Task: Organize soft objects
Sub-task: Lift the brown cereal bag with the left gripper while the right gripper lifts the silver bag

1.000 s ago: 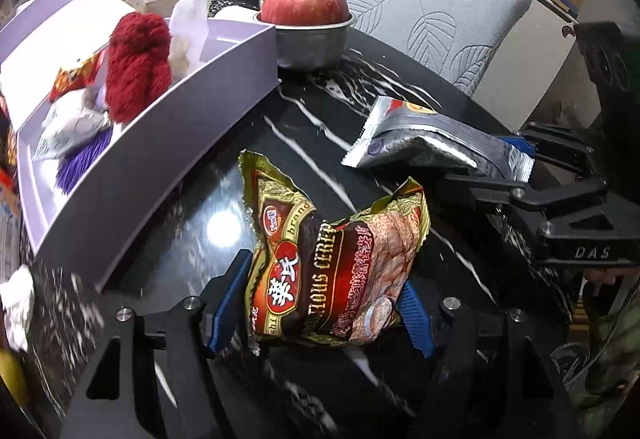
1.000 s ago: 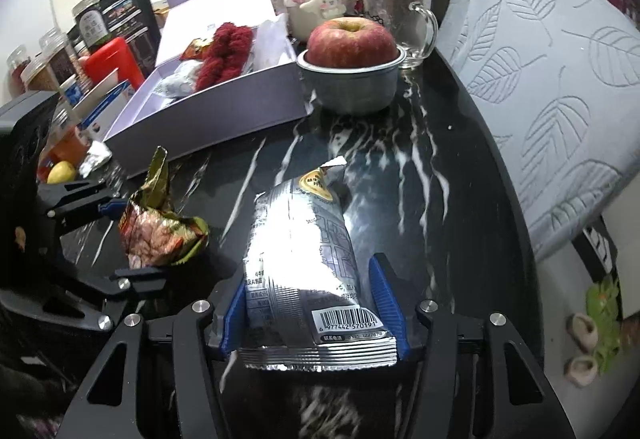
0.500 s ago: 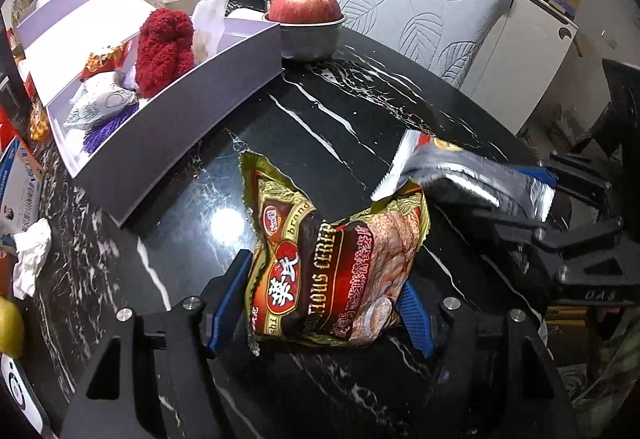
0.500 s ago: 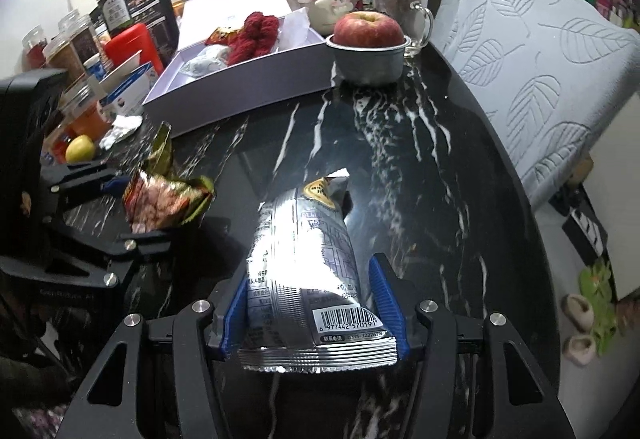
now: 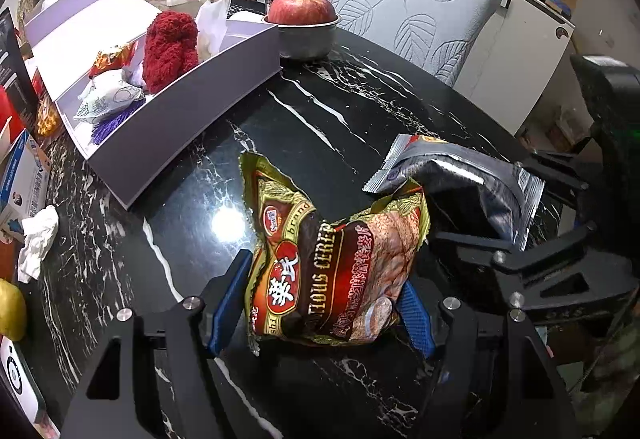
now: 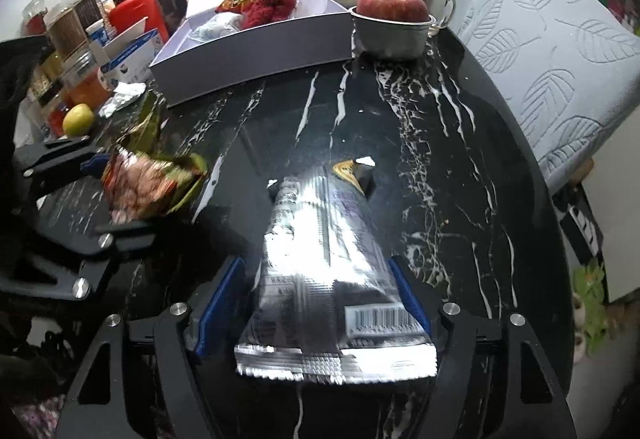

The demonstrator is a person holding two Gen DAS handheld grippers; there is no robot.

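Note:
My left gripper is shut on a red and gold cereal packet, held above the black marble table; the packet also shows blurred in the right wrist view. My right gripper has its jaws opening around a silver snack packet. A gap shows between its left pad and the packet, which sags onto the table. In the left wrist view the silver packet lies just right of the cereal packet. The purple box at the back left holds red yarn and small packets.
An apple in a metal bowl stands beside the box, with a glass mug and a white kettle behind. Jars, cartons, a lemon and crumpled paper crowd the left edge. A leaf-patterned chair borders the table on the right.
The right jaws have widened and the silver packet has slumped between them, nearer the cereal packet. Both grippers have drawn back from the box. The left grip is unchanged.

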